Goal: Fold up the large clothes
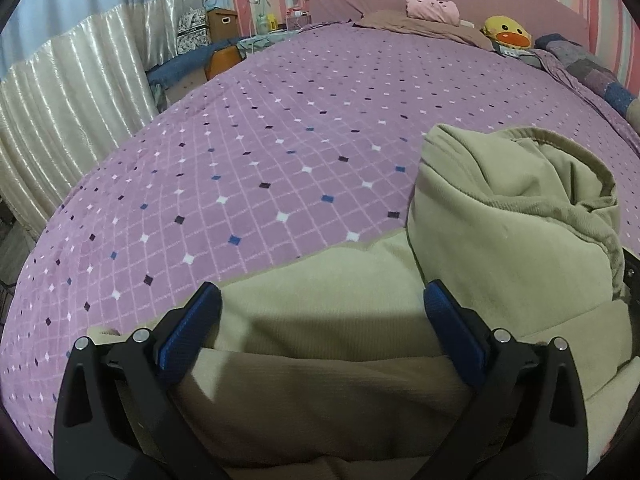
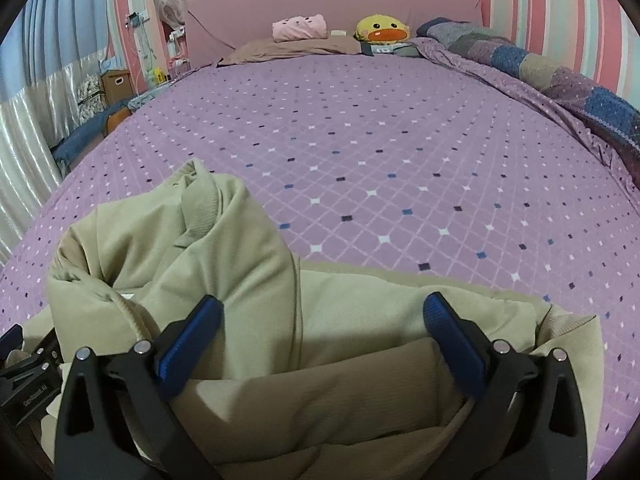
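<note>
A yellow duck plush (image 2: 383, 29) and pink pillow (image 2: 299, 28) rest against the pink headboard (image 2: 420, 4).

The garment (image 2: 248, 280) lies on the bedspread (image 2: 360, 140) at six o'clock. At twelve o'clock a pillow (image 2: 298, 46) lies before the headboard (image 2: 332, 4), a duck toy (image 2: 382, 30) just right.

The left tool (image 1: 322, 300) gapes wide above the beige garment (image 1: 500, 240), seemingly without touching it.
</note>
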Demonstrator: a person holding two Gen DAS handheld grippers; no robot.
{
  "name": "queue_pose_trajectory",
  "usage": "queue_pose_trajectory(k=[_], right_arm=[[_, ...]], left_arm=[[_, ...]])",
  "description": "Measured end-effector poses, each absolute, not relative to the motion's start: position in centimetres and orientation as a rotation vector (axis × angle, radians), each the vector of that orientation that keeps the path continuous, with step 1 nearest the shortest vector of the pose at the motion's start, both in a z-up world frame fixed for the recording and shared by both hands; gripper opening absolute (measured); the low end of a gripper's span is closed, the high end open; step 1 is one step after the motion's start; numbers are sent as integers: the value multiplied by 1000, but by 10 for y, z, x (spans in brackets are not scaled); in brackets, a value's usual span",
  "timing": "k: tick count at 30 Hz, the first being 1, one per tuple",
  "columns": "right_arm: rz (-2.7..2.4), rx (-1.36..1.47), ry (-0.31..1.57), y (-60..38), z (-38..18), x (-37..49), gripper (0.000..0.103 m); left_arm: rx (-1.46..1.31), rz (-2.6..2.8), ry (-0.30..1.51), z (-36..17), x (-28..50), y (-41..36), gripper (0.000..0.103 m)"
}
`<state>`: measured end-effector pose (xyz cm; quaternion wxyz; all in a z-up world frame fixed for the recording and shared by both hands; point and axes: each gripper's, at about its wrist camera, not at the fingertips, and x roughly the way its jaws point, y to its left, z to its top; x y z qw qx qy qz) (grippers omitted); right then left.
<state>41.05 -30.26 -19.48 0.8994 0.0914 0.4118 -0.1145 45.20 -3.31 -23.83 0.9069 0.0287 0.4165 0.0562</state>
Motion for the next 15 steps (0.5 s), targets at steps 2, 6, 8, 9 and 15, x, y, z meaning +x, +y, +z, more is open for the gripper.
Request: queue_pose_trajectory(k=[2, 6, 8, 9, 15], right_arm=[[-261, 150, 874, -296, -193, 413, 101], [-304, 52, 894, -285, -178, 401, 101], [-278, -22, 866, -284, -160, 382, 101], [-283, -22, 827, -286, -148, 361, 101], [-215, 36, 742, -315, -106, 245, 101]], left_arm=[[64, 118, 886, -238, 453, -34, 100], [82, 130, 960, -227, 449, -39, 100], [71, 120, 958, -208, 430, -36, 100], [66, 99, 950, -197, 415, -36, 100], [96, -33, 852, -141, 307, -45, 100]])
